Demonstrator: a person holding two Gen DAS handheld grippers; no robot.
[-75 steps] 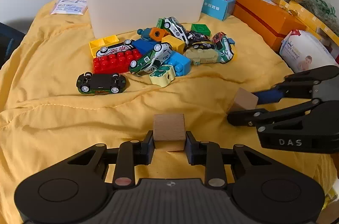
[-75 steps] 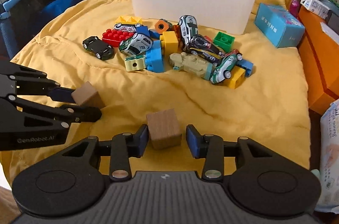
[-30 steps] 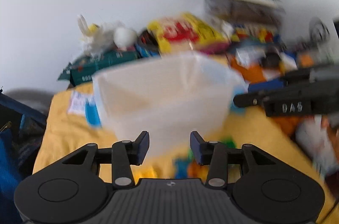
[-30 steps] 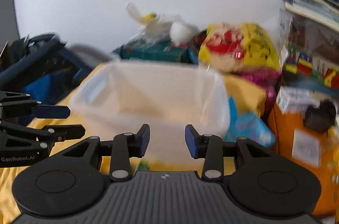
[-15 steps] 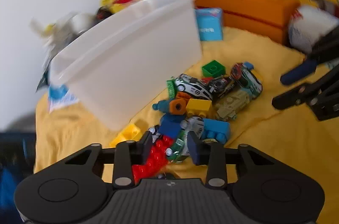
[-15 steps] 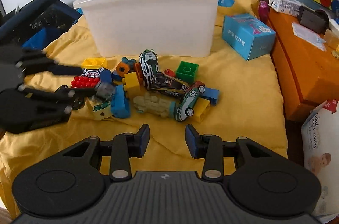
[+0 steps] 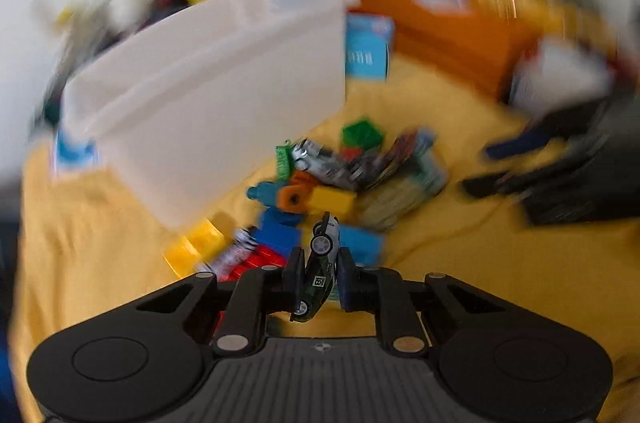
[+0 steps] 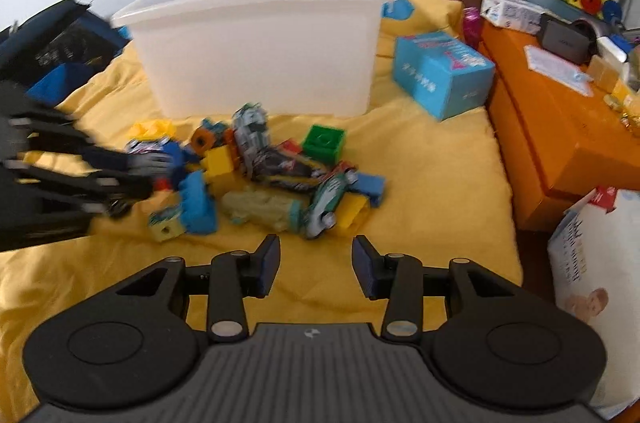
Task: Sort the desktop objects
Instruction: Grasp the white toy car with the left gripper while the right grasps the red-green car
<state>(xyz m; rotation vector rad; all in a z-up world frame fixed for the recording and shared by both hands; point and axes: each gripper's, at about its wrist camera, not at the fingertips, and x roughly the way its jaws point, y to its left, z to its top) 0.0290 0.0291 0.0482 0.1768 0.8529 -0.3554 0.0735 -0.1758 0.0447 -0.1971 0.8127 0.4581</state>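
Observation:
A pile of toy cars and plastic bricks (image 8: 260,175) lies on the yellow cloth (image 8: 432,207) in front of a white plastic bin (image 8: 260,43). My left gripper (image 7: 319,277) is shut on a green and white toy car (image 7: 320,263), held on its side just above the pile; the left wrist view is blurred. That gripper shows at the left of the right wrist view (image 8: 132,179), by the red and blue bricks. My right gripper (image 8: 316,265) is open and empty, just short of the pile, near a green toy car (image 8: 326,203).
A blue carton (image 8: 442,73) lies right of the bin. An orange box (image 8: 560,119) with small items runs along the right side. A white wipes pack (image 8: 592,255) sits at the right front. Bags and toys crowd behind the bin. A dark bag (image 8: 52,55) is at the left.
Both wooden blocks have left the grippers since the earliest frames. My left gripper came down onto the pile and closed on the toy car. My right gripper has moved closer to the pile, still open.

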